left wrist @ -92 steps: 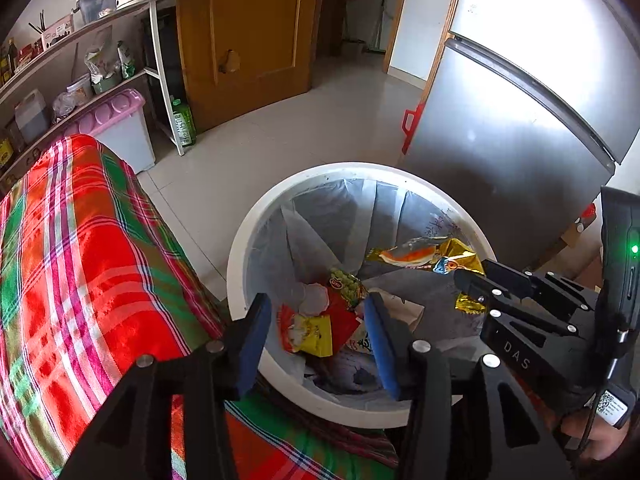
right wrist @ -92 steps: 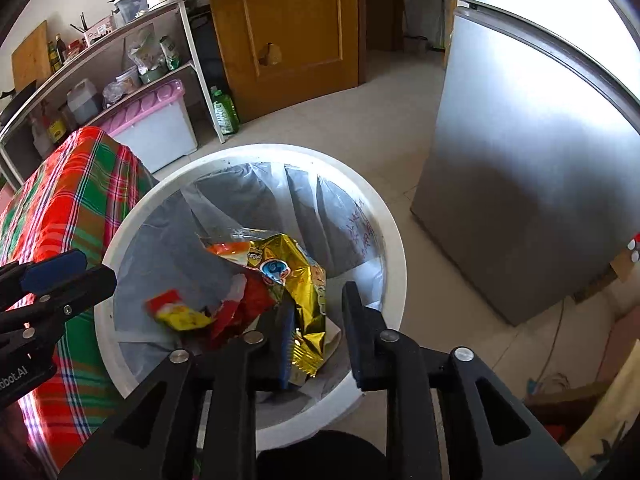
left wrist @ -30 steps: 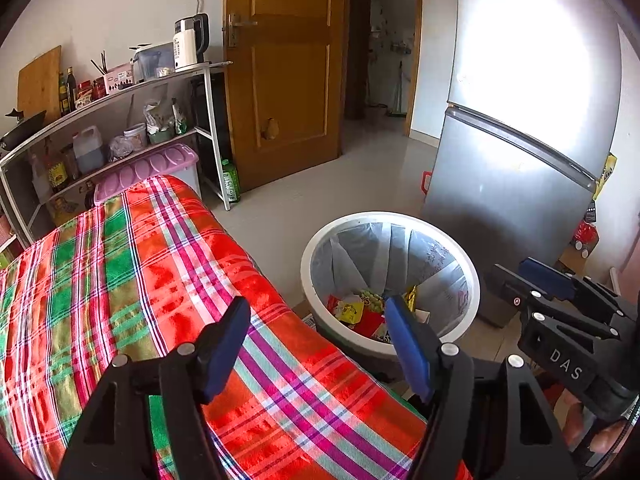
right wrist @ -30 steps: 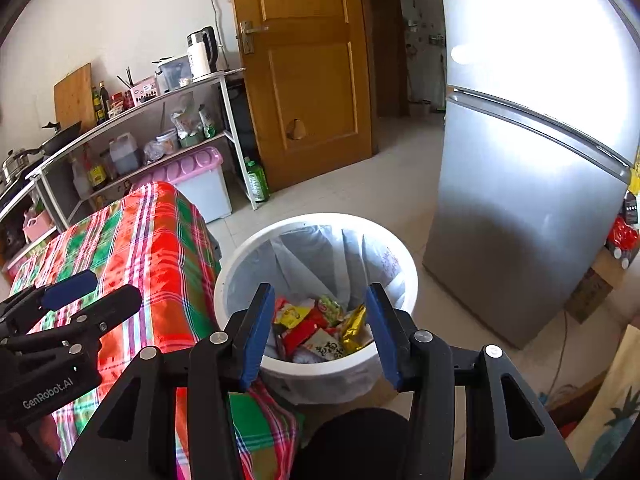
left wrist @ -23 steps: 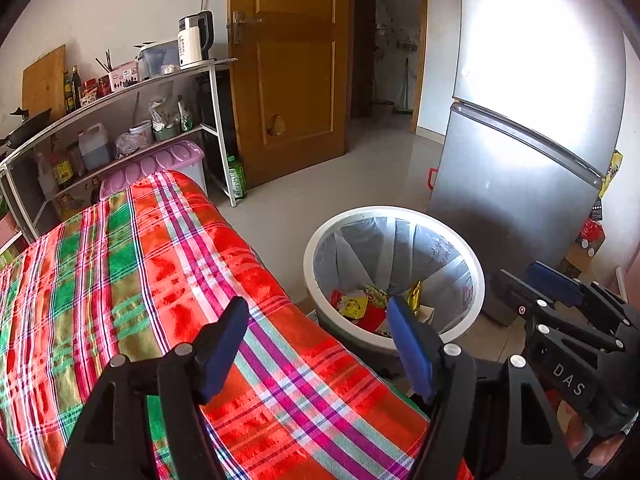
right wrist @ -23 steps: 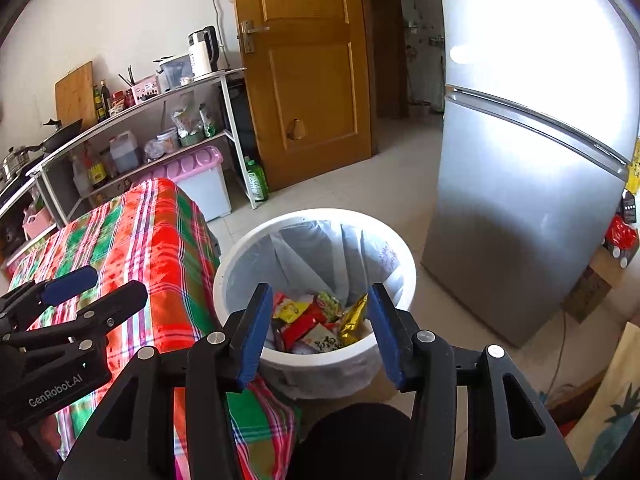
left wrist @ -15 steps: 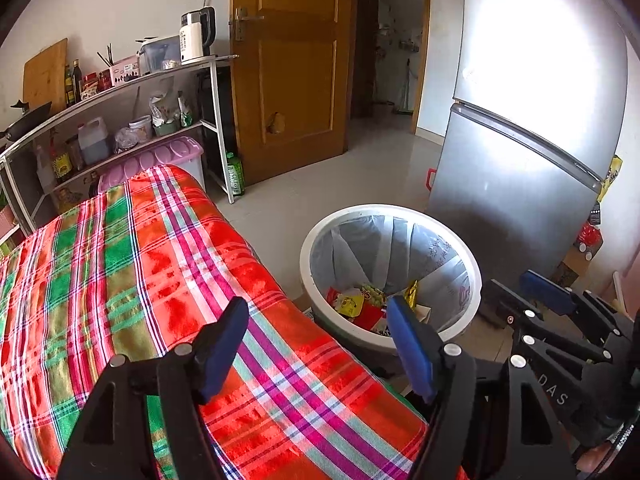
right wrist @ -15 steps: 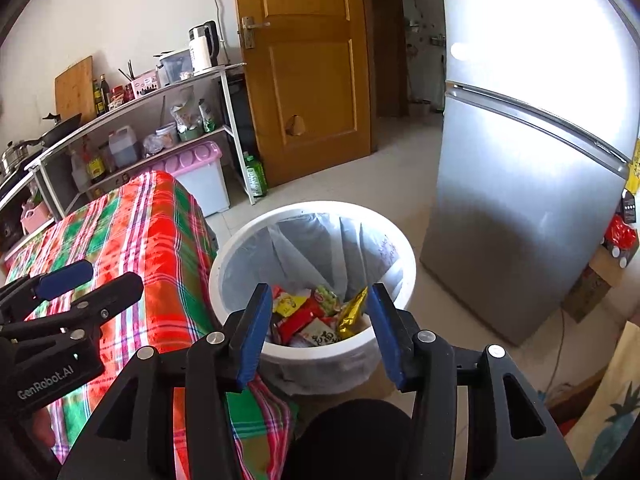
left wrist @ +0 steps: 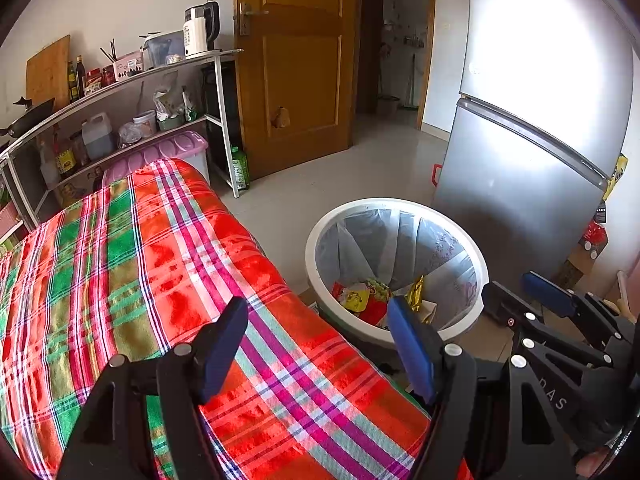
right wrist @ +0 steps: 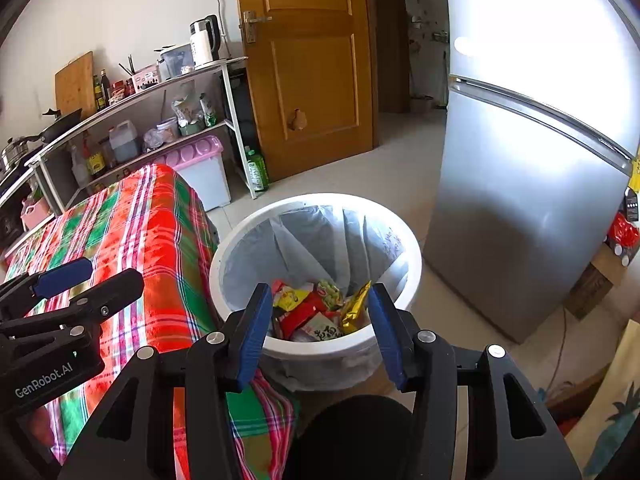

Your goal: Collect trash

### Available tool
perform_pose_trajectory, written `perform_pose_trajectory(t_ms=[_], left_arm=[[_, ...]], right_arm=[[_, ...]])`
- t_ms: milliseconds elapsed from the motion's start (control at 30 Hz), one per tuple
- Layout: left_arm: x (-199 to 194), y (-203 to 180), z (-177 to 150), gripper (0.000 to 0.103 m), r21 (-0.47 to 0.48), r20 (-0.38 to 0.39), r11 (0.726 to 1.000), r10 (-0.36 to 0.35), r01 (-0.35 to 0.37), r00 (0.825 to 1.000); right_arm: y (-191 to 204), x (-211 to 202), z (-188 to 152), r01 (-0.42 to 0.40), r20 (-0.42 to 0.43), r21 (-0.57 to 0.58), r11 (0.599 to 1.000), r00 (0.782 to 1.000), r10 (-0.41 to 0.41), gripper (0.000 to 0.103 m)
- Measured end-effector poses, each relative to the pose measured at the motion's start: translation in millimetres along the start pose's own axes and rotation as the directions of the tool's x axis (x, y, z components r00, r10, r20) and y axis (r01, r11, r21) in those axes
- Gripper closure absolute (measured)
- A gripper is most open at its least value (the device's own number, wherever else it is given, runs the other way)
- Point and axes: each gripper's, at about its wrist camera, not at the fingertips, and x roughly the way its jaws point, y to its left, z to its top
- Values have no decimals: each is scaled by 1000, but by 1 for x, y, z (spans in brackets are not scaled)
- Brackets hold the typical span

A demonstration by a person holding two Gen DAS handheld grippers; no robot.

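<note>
We hold both tongs apart and empty: the left gripper [left wrist: 320, 344] over the plaid cloth [left wrist: 160, 264], the right gripper [right wrist: 318, 320] above the bin [right wrist: 412, 240]. The wrappers [right wrist: 316, 312] lie inside the bin on its liner [right wrist: 304, 244]. We judge that a careless swing could knock the bin's rim or snag the liner.

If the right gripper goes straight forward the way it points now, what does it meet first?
Most likely the white trash bin: the open, empty right gripper points at its near rim and the snack wrappers inside. Depth is unclear, so rim or wrappers first cannot be told.
</note>
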Motion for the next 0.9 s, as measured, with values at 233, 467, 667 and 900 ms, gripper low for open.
perform_pose_trajectory(t_ms=[233, 467, 667, 900], left_arm=[[0, 0, -1, 29, -2, -3, 1000, 5, -5, 1000], [-2, 0, -2, 29, -1, -2, 1000, 11, -11, 1000], [-3, 0, -1, 29, -3, -5, 1000, 15, -15, 1000], [-5, 0, -1, 29, -1, -4, 1000, 18, -18, 1000]], right_arm=[[0, 0, -1, 2, -4, 2, 1000, 1000, -2, 52], [1, 1, -1, 4, -8, 1, 1000, 1000, -4, 52], [1, 1, -1, 5, -8, 0, 1000, 1000, -5, 52], [3, 1, -1, 5, -8, -3, 1000, 1000, -6, 52]])
